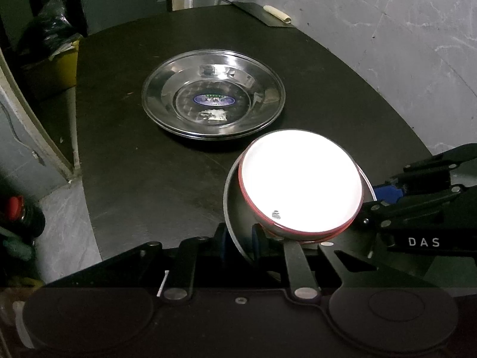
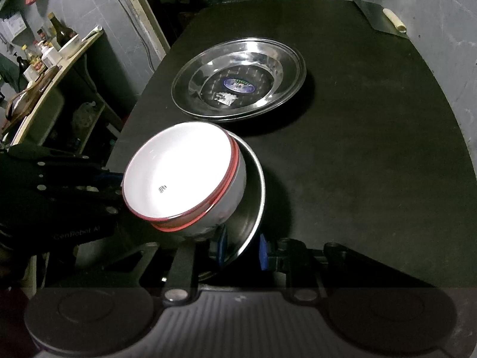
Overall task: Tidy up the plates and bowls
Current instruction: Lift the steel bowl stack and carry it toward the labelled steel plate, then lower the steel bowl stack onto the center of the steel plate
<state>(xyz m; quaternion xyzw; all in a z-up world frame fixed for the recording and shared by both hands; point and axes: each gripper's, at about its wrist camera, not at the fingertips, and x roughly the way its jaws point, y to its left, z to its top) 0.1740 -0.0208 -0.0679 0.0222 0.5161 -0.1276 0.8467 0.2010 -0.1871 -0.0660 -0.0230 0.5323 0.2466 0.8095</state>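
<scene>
A stack of shiny steel plates (image 1: 213, 95) (image 2: 238, 79) lies flat on the black table (image 1: 134, 164) (image 2: 357, 164). Nearer, a steel plate (image 1: 235, 208) (image 2: 253, 197) carries two nested white bowls with red rims (image 1: 301, 179) (image 2: 179, 176), all tilted. My left gripper (image 1: 240, 238) is shut on this plate's near rim. My right gripper (image 2: 240, 247) is shut on the plate's rim on the opposite side; it also shows at the right of the left wrist view (image 1: 384, 191).
A cleaver with a pale handle (image 1: 262, 12) (image 2: 375, 12) lies at the table's far right corner. A shelf with bottles and a bowl (image 2: 44, 56) stands left of the table. A yellow bin (image 1: 59, 65) sits beyond the left edge. Grey walls surround.
</scene>
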